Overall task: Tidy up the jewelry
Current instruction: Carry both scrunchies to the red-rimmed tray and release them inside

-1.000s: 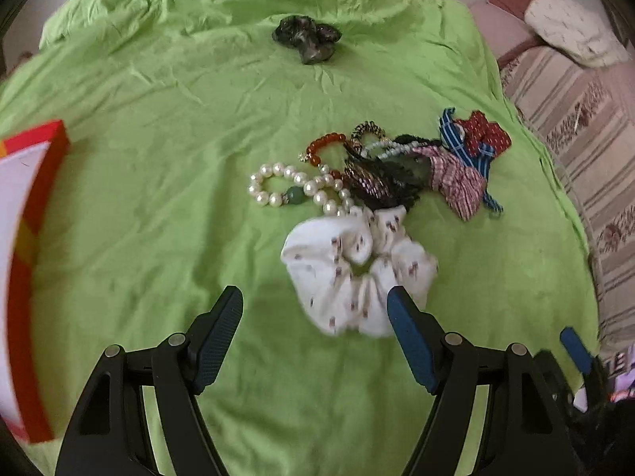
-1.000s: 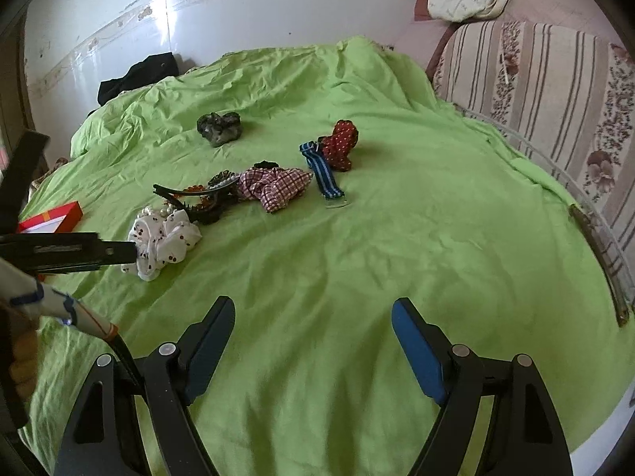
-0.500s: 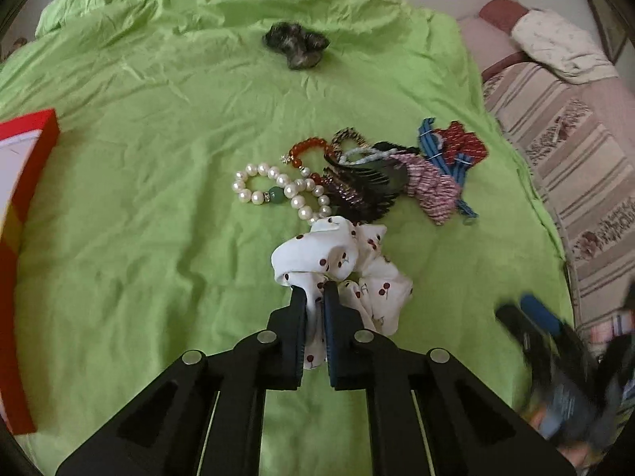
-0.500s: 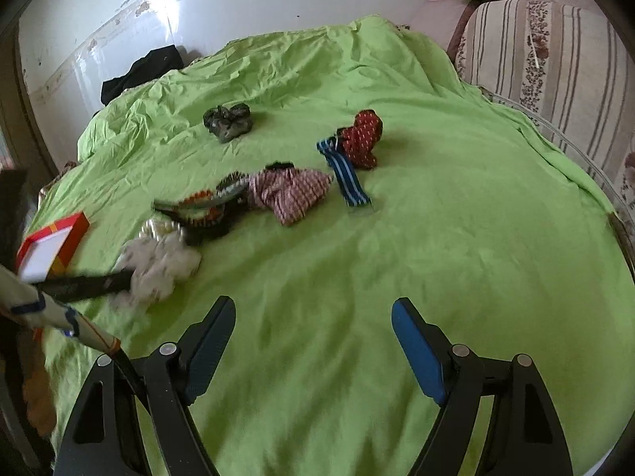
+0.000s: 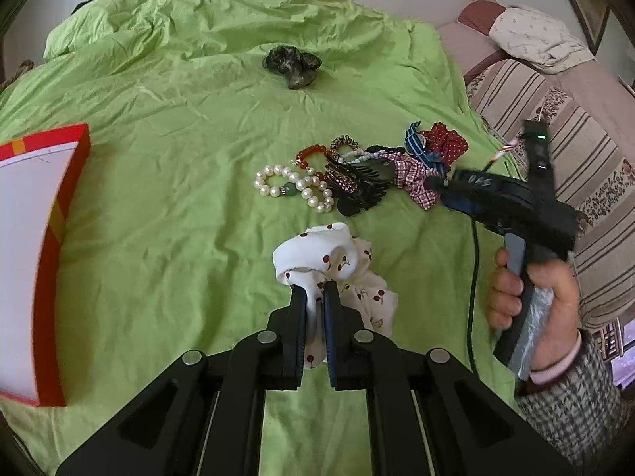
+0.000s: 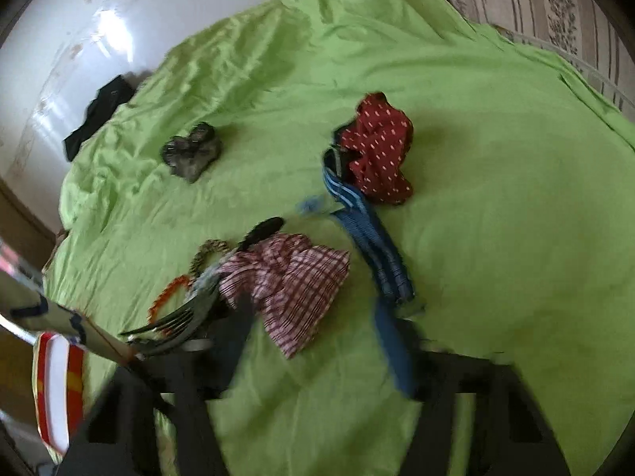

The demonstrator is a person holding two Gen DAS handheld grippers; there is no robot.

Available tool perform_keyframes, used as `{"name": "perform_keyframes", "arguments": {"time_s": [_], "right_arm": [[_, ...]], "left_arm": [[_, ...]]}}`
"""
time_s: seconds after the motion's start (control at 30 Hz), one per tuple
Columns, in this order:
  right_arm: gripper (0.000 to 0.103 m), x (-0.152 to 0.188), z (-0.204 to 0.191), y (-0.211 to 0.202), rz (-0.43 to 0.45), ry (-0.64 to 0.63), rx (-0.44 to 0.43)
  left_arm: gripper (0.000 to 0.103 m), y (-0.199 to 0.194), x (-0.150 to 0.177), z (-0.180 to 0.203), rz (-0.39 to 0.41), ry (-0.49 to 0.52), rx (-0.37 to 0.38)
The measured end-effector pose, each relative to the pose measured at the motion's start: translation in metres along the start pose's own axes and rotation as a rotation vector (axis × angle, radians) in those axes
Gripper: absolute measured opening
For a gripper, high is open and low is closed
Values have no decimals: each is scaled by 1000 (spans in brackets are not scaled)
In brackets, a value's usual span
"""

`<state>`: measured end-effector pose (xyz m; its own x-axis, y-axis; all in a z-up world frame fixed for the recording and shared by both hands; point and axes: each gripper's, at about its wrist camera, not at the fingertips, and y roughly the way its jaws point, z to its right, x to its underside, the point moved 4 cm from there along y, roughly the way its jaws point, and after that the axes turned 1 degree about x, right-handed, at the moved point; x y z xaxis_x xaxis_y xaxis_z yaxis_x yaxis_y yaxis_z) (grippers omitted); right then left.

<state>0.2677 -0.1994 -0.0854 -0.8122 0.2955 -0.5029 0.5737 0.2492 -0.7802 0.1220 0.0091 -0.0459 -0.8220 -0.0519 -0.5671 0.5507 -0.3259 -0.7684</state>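
Observation:
My left gripper (image 5: 314, 293) is shut on the white cherry-print scrunchie (image 5: 329, 246), which hangs slightly off the green bedsheet (image 5: 178, 158). Beyond it lie a pearl bracelet (image 5: 289, 188), a dark hair claw (image 5: 357, 186), a plaid scrunchie (image 5: 412, 174), a blue striped band (image 6: 369, 238) and a red dotted scrunchie (image 6: 377, 150). My right gripper (image 6: 317, 337), blurred, is closing; its fingers still stand apart with the near edge of the plaid scrunchie (image 6: 289, 281) between them. In the left wrist view, a hand (image 5: 547, 297) holds the right gripper (image 5: 436, 184) at that scrunchie.
A red and white box (image 5: 35, 238) lies at the sheet's left edge. A dark mottled scrunchie (image 5: 293, 65) sits alone farther back. A striped sofa (image 5: 555, 127) borders the right side, and a black garment (image 6: 99, 115) lies by the wall.
My left gripper shut on the white scrunchie and raised it a little. My right gripper swept in toward the plaid scrunchie, and its fingers have drawn closer together.

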Motion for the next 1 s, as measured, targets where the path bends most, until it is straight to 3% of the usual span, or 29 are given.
{"name": "perform_keyframes", "arguments": {"time_s": [0.13,0.3,0.57,0.77,1.0], "right_arm": [[4,7,-4,-13,-3,-3,-22],[3,20,-19,-63,64,-92,4],[3,40,-54,-122,102,-171,-60],[3,58,-104,-143,93,-252,-135],[3,80,-185,-127,18,-363,-194]], "left_arm": [[8,-23,3,-5,34,0,-17],[8,-59,7,-17,85,-23,-36],[8,-113,5,-55,185,-86,-98],[8,-133,-15,-113,237,-152,-197],[8,-121,-47,-211,235,-271,-291]]}}
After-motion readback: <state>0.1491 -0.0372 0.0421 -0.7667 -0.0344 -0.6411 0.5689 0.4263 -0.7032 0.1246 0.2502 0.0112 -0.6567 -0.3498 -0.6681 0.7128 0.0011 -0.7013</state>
